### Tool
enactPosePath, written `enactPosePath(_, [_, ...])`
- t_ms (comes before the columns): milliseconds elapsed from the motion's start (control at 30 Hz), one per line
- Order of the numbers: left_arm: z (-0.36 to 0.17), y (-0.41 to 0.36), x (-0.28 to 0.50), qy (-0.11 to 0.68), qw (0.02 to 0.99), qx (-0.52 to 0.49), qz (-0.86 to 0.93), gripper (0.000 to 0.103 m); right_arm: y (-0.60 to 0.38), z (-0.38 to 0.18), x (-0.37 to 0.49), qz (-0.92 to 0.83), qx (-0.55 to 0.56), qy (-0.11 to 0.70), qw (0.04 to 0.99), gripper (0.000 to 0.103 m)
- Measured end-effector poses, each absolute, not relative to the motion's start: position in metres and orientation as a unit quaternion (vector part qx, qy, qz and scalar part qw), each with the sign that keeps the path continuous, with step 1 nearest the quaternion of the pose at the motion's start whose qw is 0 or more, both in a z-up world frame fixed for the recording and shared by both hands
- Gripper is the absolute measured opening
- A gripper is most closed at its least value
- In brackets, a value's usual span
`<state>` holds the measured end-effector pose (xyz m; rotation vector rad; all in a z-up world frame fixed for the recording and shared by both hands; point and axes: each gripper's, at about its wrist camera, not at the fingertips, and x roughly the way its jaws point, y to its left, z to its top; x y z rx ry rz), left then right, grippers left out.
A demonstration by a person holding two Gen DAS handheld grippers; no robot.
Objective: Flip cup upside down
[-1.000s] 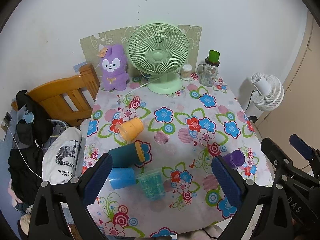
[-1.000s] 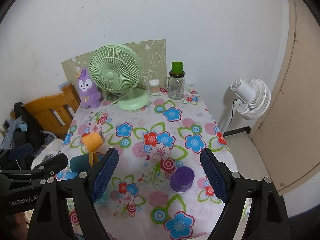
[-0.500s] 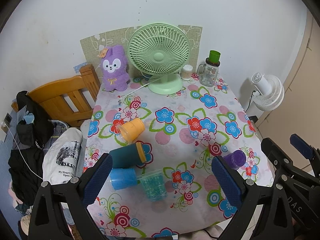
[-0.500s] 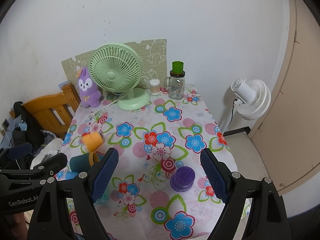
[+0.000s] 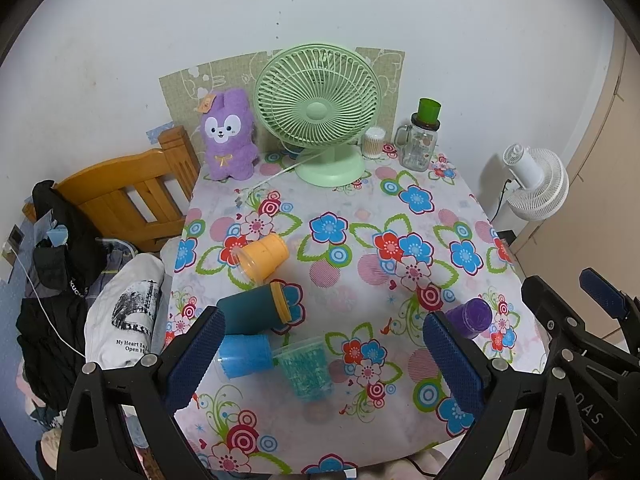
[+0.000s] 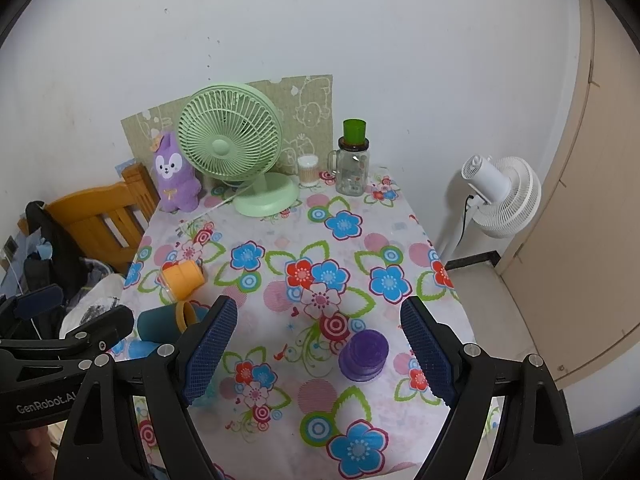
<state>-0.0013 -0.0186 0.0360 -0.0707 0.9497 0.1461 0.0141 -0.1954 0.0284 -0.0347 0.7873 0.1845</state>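
Several cups lie on their sides on the floral tablecloth [image 5: 360,240]: an orange cup [image 5: 262,258], a dark teal cup with a yellow rim [image 5: 252,312], a blue cup [image 5: 244,356] and a clear teal cup [image 5: 306,366]. A purple cup [image 6: 364,354] stands upside down at the right, also in the left wrist view [image 5: 470,316]. My left gripper [image 5: 324,360] is open and empty above the near edge. My right gripper [image 6: 320,356] is open and empty, with the purple cup between its fingers in view.
A green desk fan [image 5: 318,110], a purple plush toy [image 5: 230,134], a cotton-swab jar [image 5: 374,142] and a glass jar with a green cap [image 5: 422,136] stand along the back. A wooden chair [image 5: 128,196] with clothes is left, a white floor fan [image 6: 500,196] right.
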Motion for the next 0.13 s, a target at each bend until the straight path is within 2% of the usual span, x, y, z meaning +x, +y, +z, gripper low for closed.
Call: enactPosePath(133, [0.0349,-0.0195,-0.0013,0.457,0.886,-0.034,0.071,0.1,-0.1977,0.0263,0.0137,0.09,-0.017,0.385,0.919,0.086])
